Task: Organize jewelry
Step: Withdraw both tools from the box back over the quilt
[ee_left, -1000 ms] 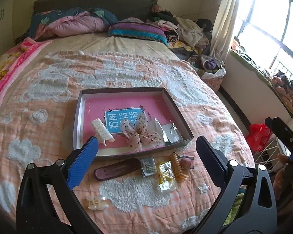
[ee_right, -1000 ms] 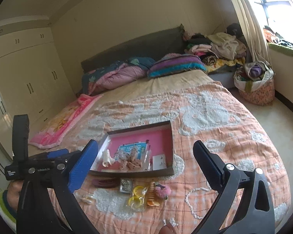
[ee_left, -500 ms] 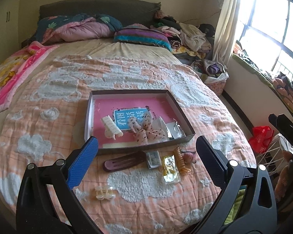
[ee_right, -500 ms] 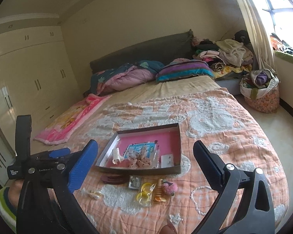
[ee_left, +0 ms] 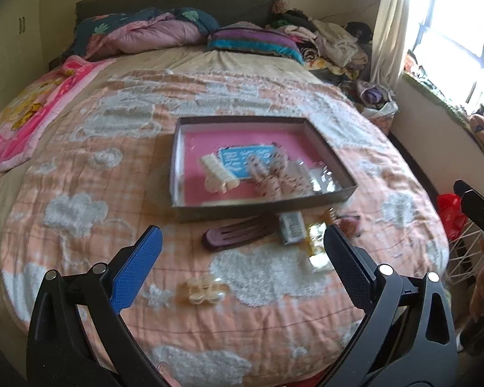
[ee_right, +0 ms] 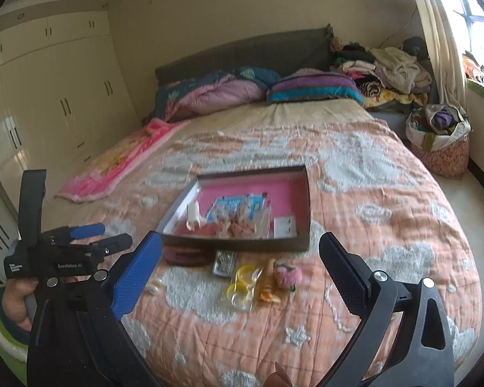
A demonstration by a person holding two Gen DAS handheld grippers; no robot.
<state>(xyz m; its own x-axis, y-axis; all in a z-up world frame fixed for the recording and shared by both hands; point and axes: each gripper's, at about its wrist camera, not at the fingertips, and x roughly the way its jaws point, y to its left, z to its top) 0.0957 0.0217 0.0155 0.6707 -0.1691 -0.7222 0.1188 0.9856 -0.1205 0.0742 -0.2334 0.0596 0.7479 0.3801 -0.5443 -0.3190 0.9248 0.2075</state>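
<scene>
A dark box with a pink floor lies on the bed and holds a white hair claw, a blue card, a dotted bow and clear bags. In front of it lie a maroon hair clip, a small silver box, yellow rings in a bag, an orange clip, a pink pompom and a clear clip. My left gripper hangs open above these loose pieces. My right gripper is also open and holds nothing.
An orange quilt with white clouds covers the bed. A pearl strand lies on it to the right. Pillows and piled clothes sit at the headboard, a full bag on the floor, wardrobes at left.
Both grippers have drawn back from the bed, so the box and loose pieces look smaller and farther off. Both stay open and nothing on the bed has moved.
</scene>
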